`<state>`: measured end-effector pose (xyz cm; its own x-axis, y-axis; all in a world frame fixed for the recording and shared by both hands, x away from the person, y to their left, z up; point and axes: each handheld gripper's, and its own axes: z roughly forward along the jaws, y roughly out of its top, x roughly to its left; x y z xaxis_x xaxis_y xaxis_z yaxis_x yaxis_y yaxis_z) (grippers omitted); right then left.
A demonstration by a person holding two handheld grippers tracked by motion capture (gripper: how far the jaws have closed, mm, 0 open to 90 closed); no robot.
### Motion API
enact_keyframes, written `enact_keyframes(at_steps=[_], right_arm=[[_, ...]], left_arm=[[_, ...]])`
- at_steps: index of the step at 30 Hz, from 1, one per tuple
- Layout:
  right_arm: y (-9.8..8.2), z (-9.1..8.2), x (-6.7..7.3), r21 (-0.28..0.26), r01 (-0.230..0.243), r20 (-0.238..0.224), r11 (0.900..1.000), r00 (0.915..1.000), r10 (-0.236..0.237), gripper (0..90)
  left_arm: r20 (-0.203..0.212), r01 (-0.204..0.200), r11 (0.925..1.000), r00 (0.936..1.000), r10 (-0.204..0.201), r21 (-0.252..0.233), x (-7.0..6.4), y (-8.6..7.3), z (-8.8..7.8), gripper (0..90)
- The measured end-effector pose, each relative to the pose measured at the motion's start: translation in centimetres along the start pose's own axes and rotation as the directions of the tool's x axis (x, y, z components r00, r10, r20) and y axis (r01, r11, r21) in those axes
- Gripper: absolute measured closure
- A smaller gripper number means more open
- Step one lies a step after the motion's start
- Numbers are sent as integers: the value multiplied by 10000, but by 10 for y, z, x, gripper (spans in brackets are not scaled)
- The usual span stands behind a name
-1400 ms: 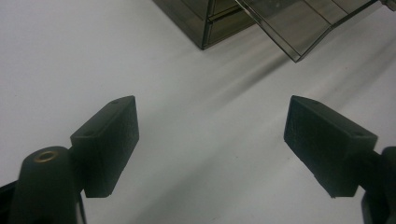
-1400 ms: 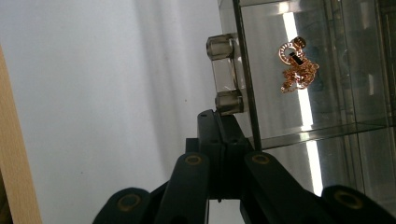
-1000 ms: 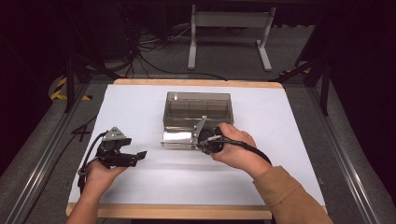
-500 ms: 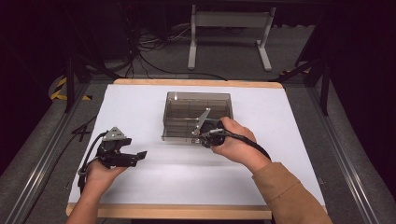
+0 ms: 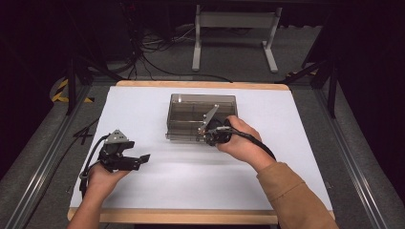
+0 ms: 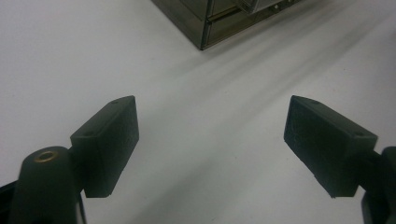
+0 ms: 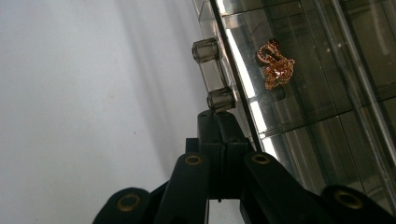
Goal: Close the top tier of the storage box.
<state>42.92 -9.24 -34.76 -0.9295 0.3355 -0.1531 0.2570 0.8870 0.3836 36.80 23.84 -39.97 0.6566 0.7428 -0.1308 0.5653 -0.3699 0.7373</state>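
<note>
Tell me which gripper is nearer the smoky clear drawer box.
Right. The right gripper sits against the front of the drawer box, by its handle; the left gripper is apart from it, nearer the table's left edge.

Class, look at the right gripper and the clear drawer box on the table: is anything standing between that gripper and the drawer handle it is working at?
Nothing visible. In the right gripper view the right gripper, jaws shut, sits right at the clear drawer handle of the drawer box, apparently touching its lower knob. The gold jewellery lies behind the clear front.
</note>
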Motion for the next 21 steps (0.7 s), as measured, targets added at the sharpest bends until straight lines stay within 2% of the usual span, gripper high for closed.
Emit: enact_keyframes(at_steps=[9, 21], right_arm=[[-2, 2, -10, -229, -349, 147, 9991, 9993, 352, 900], [-3, 7, -20, -593, -723, 565, 9956, 9955, 756, 900]], left_arm=[[1, 7, 10000, 10000, -7, -4, 0, 0, 0, 187], [-14, 35, 10000, 10000, -35, -31, 0, 0, 0, 187]])
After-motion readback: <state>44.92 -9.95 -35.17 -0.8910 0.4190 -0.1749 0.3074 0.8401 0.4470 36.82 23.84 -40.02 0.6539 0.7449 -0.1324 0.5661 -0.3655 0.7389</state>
